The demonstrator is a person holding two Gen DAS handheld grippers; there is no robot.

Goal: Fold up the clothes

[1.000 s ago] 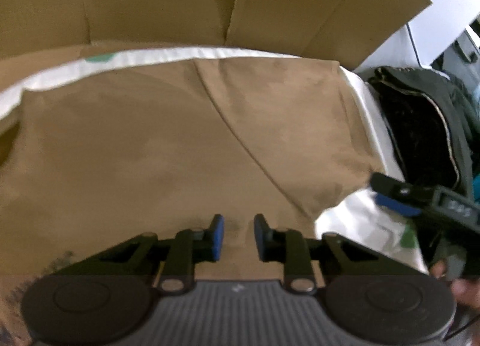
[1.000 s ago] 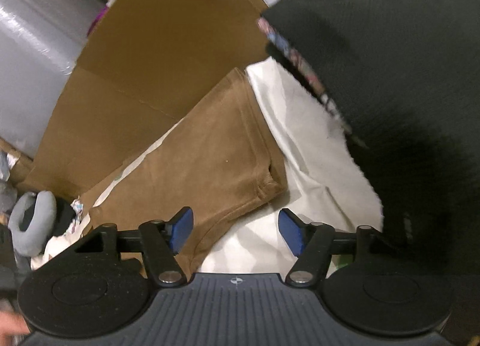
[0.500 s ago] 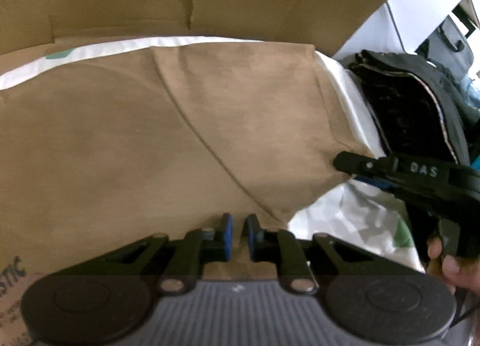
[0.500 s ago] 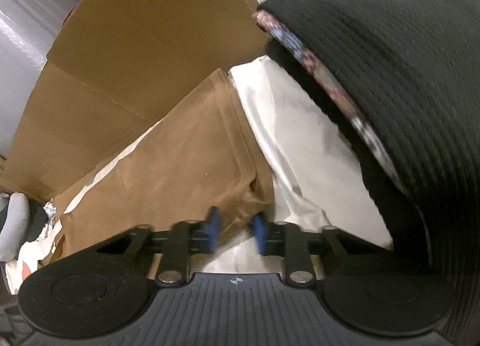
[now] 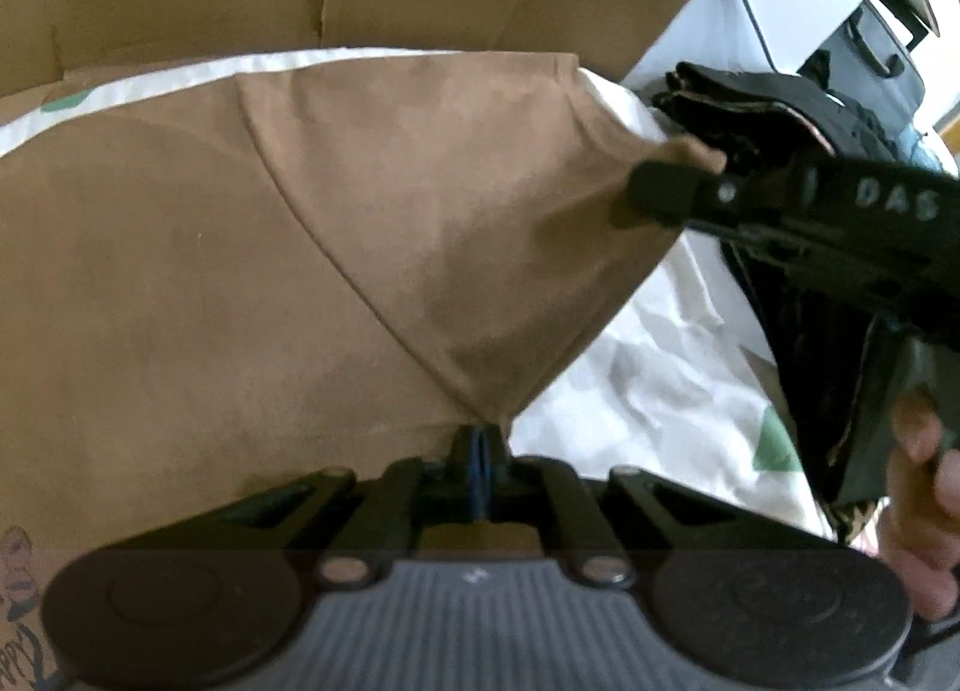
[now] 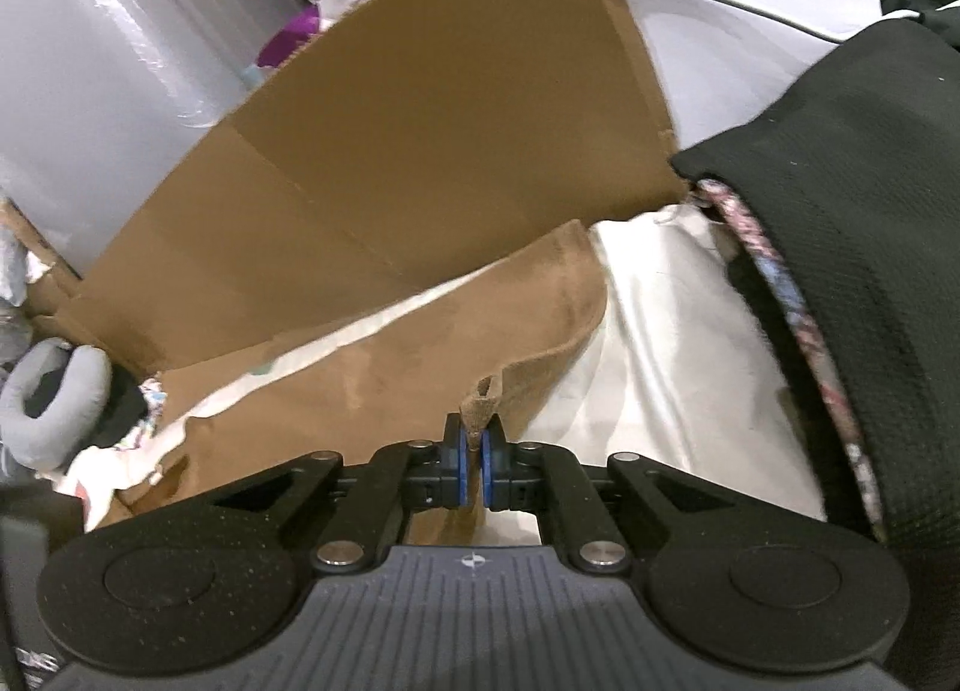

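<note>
Left wrist view: my left gripper (image 5: 480, 454) pinches near hem of brown shirt (image 5: 270, 271) on white sheet (image 5: 648, 385); my right gripper (image 6: 473, 466) pinches sleeve corner. I lift evenly, keep edge taut, fold inward.

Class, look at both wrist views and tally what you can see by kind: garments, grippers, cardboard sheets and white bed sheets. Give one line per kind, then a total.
Garments: 2, the brown garment and the black garment
Grippers: 2, the left gripper and the right gripper
Cardboard sheets: 1, the cardboard
White sheets: 1, the white sheet
Total: 6
</note>
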